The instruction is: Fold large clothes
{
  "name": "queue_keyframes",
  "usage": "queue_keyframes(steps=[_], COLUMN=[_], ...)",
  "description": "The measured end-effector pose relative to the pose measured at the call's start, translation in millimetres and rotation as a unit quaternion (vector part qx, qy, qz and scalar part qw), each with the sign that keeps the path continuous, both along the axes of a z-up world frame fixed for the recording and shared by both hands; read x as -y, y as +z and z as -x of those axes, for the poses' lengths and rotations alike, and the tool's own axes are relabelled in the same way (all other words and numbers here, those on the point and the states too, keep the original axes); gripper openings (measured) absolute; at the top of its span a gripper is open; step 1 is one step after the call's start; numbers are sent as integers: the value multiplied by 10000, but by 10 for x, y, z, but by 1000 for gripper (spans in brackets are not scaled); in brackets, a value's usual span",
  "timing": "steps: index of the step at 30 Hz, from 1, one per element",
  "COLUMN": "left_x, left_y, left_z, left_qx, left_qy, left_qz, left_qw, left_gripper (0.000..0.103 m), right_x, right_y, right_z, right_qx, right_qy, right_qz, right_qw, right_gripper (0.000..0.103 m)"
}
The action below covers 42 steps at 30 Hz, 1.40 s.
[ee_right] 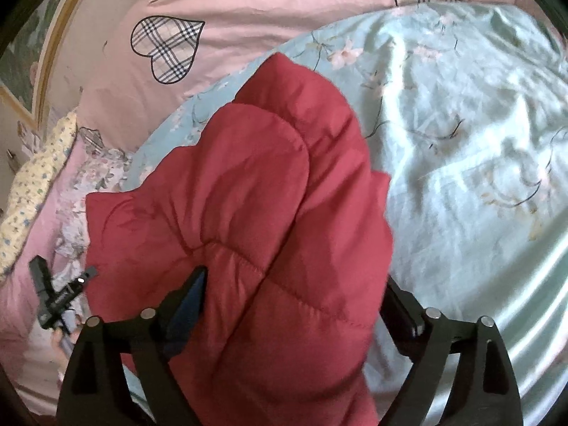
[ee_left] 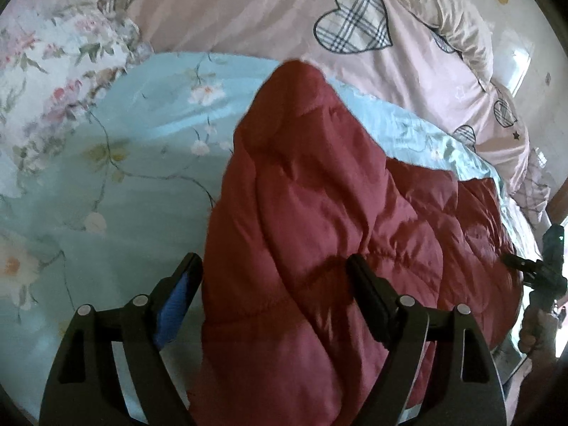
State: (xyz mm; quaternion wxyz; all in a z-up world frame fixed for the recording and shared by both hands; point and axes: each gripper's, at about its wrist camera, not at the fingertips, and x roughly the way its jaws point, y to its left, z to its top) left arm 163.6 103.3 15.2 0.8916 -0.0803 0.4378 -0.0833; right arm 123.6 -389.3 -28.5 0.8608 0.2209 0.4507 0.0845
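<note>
A red quilted padded garment (ee_left: 319,213) lies on a light blue floral bedsheet (ee_left: 124,163). My left gripper (ee_left: 275,277) has its jaws wide apart with a thick bunch of the red garment between them; whether they press on it I cannot tell. In the right wrist view the same garment (ee_right: 248,195) fills the middle, and my right gripper (ee_right: 294,294) also stands wide around a thick fold of it. The other gripper shows at the right edge of the left view (ee_left: 546,266) and at the lower left of the right view (ee_right: 56,294).
A pink duvet with plaid hearts (ee_left: 355,28) lies beyond the blue sheet, also in the right wrist view (ee_right: 167,46). A floral pillow (ee_left: 53,53) sits at the far left. A framed picture (ee_right: 28,81) hangs on the wall.
</note>
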Motion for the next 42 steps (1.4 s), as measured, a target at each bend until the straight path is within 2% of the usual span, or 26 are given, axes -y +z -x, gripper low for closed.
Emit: queue_keyframes(steps=[3,7,15,21,22,24,26,27,29,34,37,42], left_x=[-12,33,288,233,224,222,235,236,235,312,374,387], left_y=[105,172,250,148,121,74,37,9,19,232,239,-180], left_z=[-24,-171,-528,-874,-912,-962,-982,-993,-979,-1053,-1199,-1492], left_qx=[173,157,192,-62,-94,-148,-212,-301,-267,43,133,-323], left_qy=[145,56,-130,-62,-44,-20,-38,-25,-40,18,56,122], left_qz=[-102,-17,-256,41,58,34,-13,-45,-9,-248,-482,-598], left_qw=[9997,9999,9994,10000,9999,9999,9998,9995,9996,9997,9987,9976], left_gripper=[84,84,84,84,84,79,32,25,16,14,14,14], right_x=[-25,-46,44,179,178,148,106,77,15,-43,-75,-51], right_y=[98,263,430,352,311,276,299,338,444,708,653,191], right_z=[-48,-193,-776,-1142,-1185,-1207,-1163,-1120,-1038,-1039,-1212,-1466], right_qx=[52,178,226,64,8,-67,27,159,435,929,866,341], right_qy=[-14,-135,-143,-258,-203,-156,-181,-171,-240,-509,-629,-735], right_qz=[336,684,611,320,259,333,458,499,689,889,1208,1326], right_qw=[9994,9974,9978,9991,9995,9993,9988,9985,9964,9904,9869,9879], right_gripper=[96,97,97,96,91,47,29,23,20,18,18,18])
